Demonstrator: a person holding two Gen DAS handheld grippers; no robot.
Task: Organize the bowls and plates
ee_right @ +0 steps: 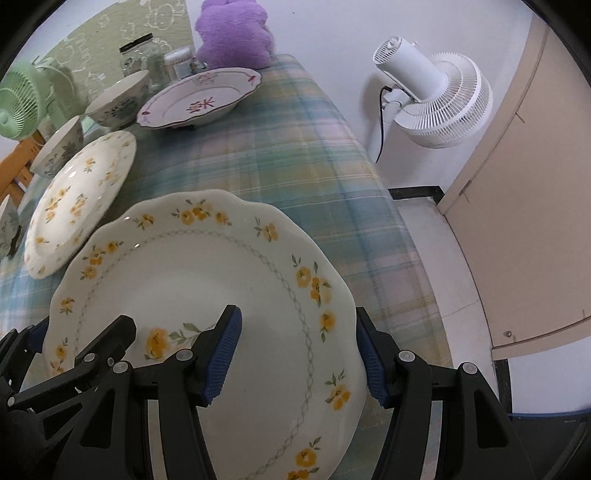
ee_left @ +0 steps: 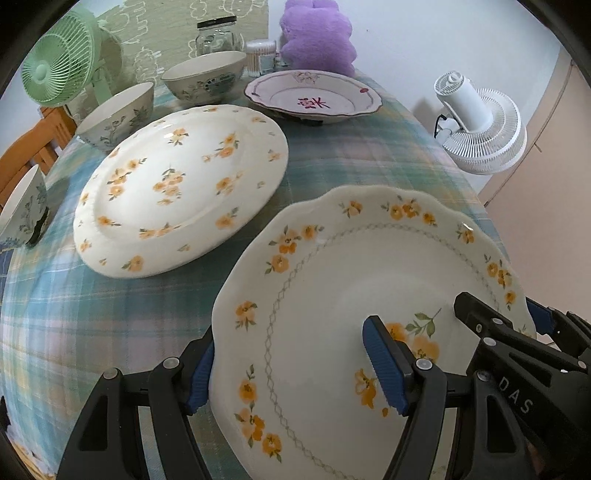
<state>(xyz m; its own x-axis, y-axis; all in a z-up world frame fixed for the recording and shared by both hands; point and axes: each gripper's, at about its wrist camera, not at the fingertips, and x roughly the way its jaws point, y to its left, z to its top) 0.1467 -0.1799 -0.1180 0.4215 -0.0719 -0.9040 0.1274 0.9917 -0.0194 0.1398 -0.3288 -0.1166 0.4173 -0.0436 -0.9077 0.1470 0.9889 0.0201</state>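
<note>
text: "DAS" | on: right gripper body

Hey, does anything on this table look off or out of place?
Nothing broken or spilled. Only oddities: a purple plush sits among the dishes at the far end, and the red-pattern plate rests on something dark.

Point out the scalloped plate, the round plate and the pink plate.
scalloped plate (ee_left: 332, 280): left wrist view, bare centre.
round plate (ee_left: 192, 177): left wrist view, its well.
pink plate (ee_right: 201, 98): right wrist view, its well.

Plaid-clothed table bears flowered plate; bowls.
</note>
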